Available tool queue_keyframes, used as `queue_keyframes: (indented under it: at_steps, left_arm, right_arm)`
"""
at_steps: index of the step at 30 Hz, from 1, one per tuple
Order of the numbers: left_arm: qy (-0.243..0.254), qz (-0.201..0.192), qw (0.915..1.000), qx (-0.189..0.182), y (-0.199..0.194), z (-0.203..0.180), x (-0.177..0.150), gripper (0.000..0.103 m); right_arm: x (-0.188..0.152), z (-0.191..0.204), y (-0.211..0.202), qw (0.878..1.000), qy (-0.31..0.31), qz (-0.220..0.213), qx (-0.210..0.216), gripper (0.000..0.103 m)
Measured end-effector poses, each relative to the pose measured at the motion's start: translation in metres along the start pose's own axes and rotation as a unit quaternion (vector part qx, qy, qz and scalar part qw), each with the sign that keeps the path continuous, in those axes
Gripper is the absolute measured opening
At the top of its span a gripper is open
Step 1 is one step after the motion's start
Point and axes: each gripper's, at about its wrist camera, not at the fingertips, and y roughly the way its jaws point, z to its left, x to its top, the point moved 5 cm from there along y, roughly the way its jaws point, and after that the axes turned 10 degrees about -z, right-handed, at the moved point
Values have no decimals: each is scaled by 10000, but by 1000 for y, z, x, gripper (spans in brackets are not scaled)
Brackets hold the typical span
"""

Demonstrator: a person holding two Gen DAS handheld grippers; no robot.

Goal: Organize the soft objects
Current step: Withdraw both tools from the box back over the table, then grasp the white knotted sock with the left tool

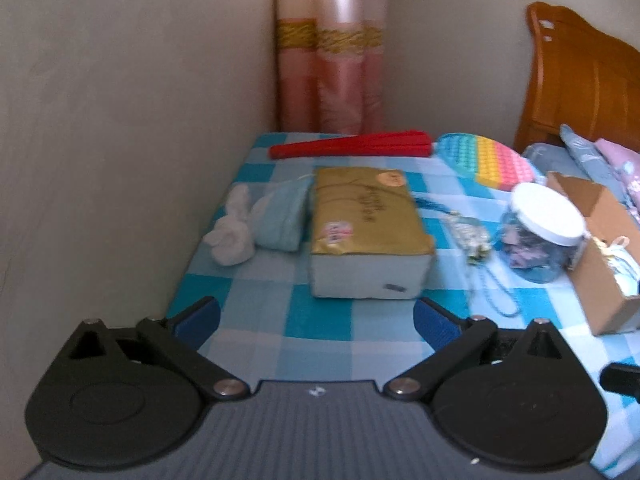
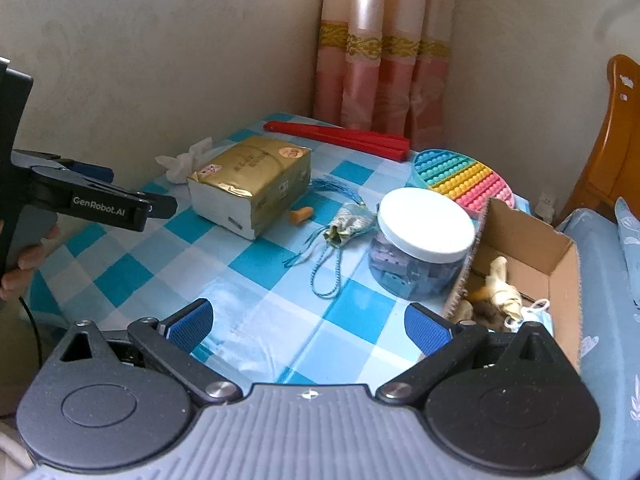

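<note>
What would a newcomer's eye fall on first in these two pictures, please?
Probably the gold tissue pack in the middle of the blue checked tablecloth, dead ahead of the open left gripper. Next, the rainbow pop-it toy at the back right, behind the white-lidded jar.

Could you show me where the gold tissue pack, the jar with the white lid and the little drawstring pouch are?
gold tissue pack (image 2: 256,168), right wrist view, gold top face.
jar (image 2: 426,220), right wrist view, white lid.
drawstring pouch (image 2: 348,226), right wrist view, gathered cloth body.
</note>
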Motion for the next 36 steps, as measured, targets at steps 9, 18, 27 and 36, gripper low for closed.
queue_keyframes:
  at_steps: [9, 18, 27, 36]
  left_arm:
    - [-71, -122, 9970, 758, 18, 24, 4, 102]
    - [-500, 29, 9939, 981, 40, 33, 43, 99]
    - [-1279, 608, 9803, 1378, 96, 49, 65, 68]
    - [-1396, 986, 9679, 1843, 130, 58, 52, 63]
  right_arm:
    - [2, 14, 29, 9997, -162, 184, 27, 103]
    - [7, 21, 44, 9994, -215, 137, 239, 103]
    - [12, 22, 44, 9981, -394, -83, 473, 103]
    - [9, 16, 47, 9971, -244, -213, 682, 103]
